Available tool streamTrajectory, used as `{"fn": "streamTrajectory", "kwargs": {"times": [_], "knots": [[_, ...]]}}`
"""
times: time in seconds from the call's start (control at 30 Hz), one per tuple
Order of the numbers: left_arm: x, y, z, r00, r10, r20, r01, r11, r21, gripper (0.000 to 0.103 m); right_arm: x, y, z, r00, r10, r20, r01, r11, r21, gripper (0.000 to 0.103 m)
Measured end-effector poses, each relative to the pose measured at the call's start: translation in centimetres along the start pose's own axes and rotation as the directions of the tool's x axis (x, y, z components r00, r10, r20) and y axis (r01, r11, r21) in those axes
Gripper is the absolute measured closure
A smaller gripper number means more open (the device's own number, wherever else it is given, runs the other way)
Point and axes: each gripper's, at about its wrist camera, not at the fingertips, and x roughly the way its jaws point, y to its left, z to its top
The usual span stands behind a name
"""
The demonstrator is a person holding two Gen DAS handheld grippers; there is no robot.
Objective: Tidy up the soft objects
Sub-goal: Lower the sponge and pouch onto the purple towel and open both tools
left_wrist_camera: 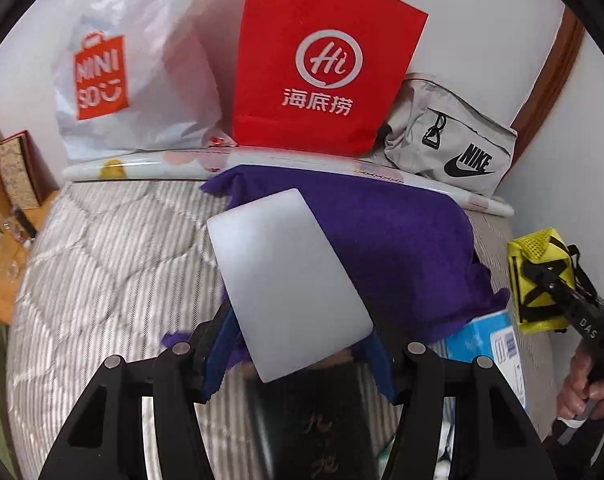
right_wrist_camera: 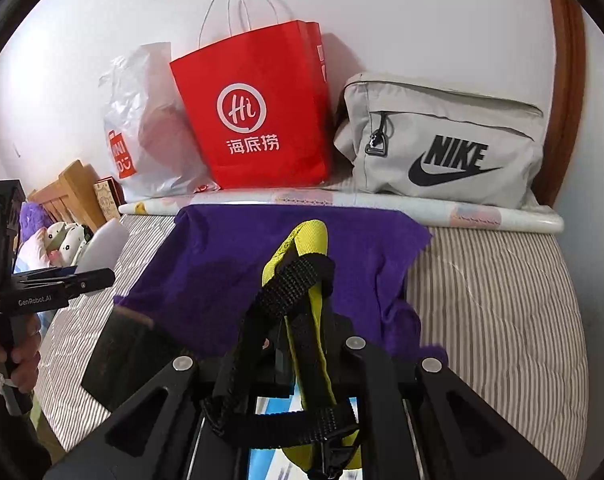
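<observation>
Nearest the left-hand camera, the left gripper point(left_wrist_camera: 290, 356) is clenched on a frosted white translucent rectangular pad point(left_wrist_camera: 288, 280), which stands up from the jaws and tilts slightly left. A dark book-like object with gold characters point(left_wrist_camera: 322, 420) lies beneath it on the bed.

Nearest the right-hand camera, the right gripper point(right_wrist_camera: 298, 364) is clenched on a yellow mesh pouch with black webbing straps point(right_wrist_camera: 302, 300). The pouch is clear of the bed and its long axis runs forward along the fingers. A light blue box point(right_wrist_camera: 270, 464) shows below it.

Directly ahead of both grippers lies a crumpled purple fabric cloth point(right_wrist_camera: 262, 264), spread across the grey-and-white striped quilt point(right_wrist_camera: 502, 300). It sits between the two grippers, its long axis running left to right. Its right flank looks close beneath the right gripper; the left gripper appears to overhang its near left edge.

Beyond the cloth a rolled patterned white mat point(right_wrist_camera: 382, 204) lies across the bed. Against the wall behind it stand a translucent white plastic shopping bag point(right_wrist_camera: 142, 140), a red paper carrier bag with white handles point(right_wrist_camera: 254, 120) and a grey fabric zip bag with a black logo point(right_wrist_camera: 442, 144).

Judgement: the red carrier bag lies straight ahead of the right gripper, beyond the cloth, and the right hand is the better placed to reach it.
</observation>
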Motion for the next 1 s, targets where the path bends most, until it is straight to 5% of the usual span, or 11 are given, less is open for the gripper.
{"fn": "streamTrajectory", "kwargs": {"times": [0.33,1.0], "knots": [[5.6,0.5,3.2,0.995,-0.055,-0.085,0.054,0.998,-0.019,0.046,5.3,-1.4,2.6,0.998,-0.006,-0.058,0.004,1.000,-0.027,0.095],[12.7,-0.4,6.0,0.982,-0.021,-0.187,0.031,0.998,0.052,0.045,12.9,-3.1,2.0,0.970,-0.026,-0.244,0.017,0.999,-0.039,0.095]]}}
